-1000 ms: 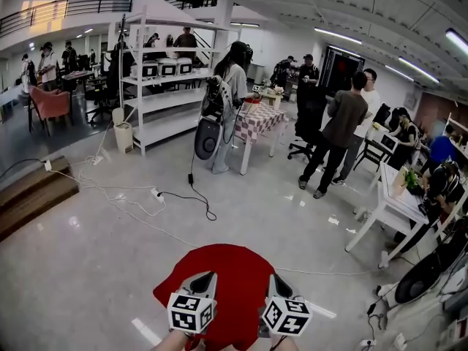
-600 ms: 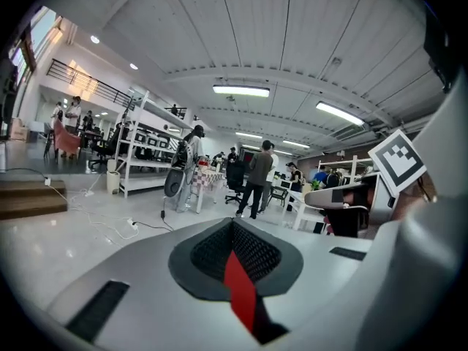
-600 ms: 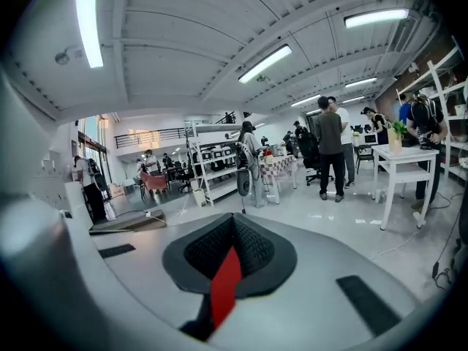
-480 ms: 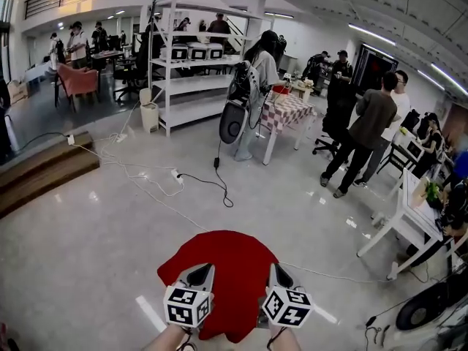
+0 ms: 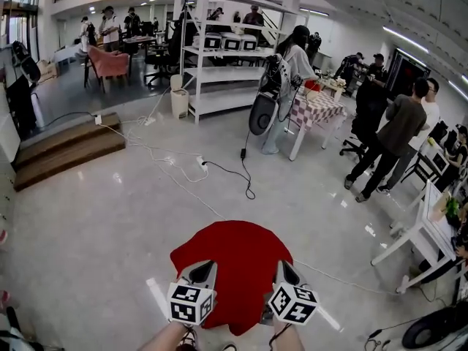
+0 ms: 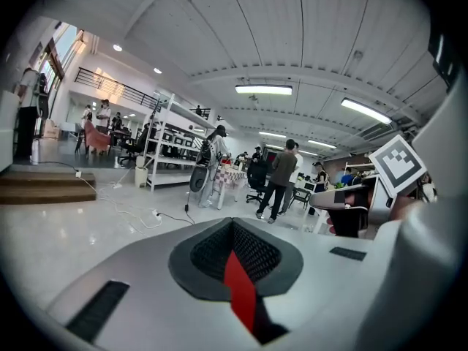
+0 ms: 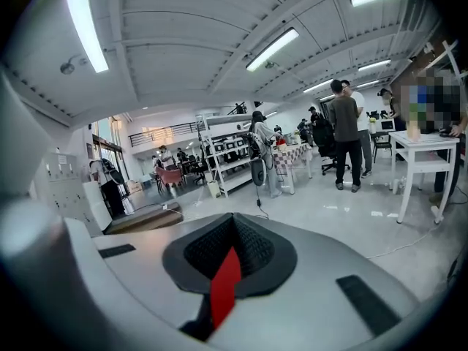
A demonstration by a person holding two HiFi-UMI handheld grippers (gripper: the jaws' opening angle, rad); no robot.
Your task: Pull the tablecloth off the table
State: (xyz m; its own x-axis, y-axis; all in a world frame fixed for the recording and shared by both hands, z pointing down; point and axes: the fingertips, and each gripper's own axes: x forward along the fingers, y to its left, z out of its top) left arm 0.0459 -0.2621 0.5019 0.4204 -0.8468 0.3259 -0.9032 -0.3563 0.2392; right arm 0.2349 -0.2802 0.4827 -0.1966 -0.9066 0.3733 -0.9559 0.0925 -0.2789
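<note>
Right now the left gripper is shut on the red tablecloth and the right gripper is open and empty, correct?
Not quite. The right gripper is not open and empty: the right gripper view shows its jaws shut on the red tablecloth too. The left gripper is shut on it, as you said.

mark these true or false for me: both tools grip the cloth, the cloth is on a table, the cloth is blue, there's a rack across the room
1. The left tool and right tool are both shut on the cloth. True.
2. The cloth lies spread on a table. False: it hangs from the two tools over the bare floor.
3. The cloth is blue. False: it is plain red.
4. A white rack stands across the room. True.
</note>
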